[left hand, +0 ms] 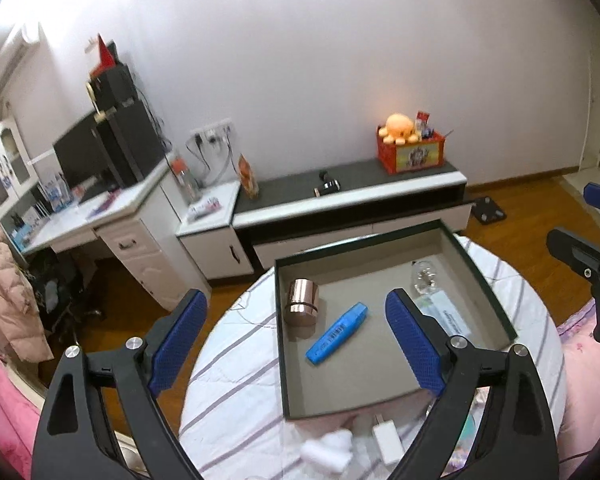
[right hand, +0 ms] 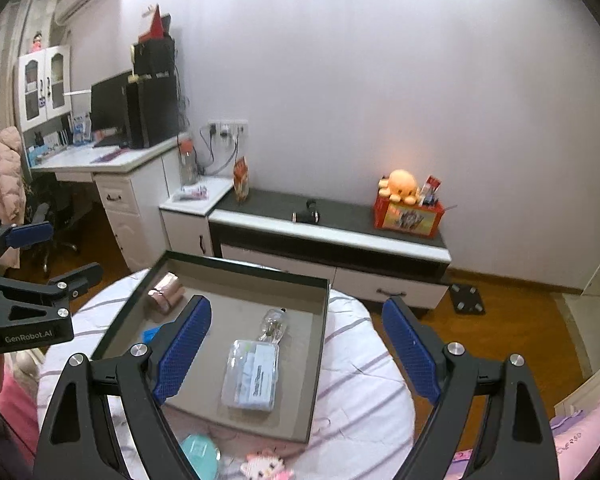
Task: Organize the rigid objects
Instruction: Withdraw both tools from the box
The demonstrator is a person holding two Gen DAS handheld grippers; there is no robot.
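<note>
Left tongs (left hand: pixel 296 332) are seen spread wide, nothing held between the blue pads; they are raised above the tray (left hand: pixel 284 340). Right tongs (right hand: pixel 296 340) are likewise held wide open and empty, over the same tray.

Tray: dark-rimmed, grey-floored, set on a round tabletop (left hand: pixel 228 380) covered in striped cloth. Inside are noted a copper-coloured cylinder (left hand: pixel 301 302) at the far left, a blue highlighter (left hand: pixel 337 334) lying near it, a clear plastic case (right hand: pixel 252 376) and a small clear glass item (right hand: pixel 274 322), possibly a bottle.

Outside the tray, on the near cloth, a white charger (left hand: pixel 387 442) is seen.
</note>
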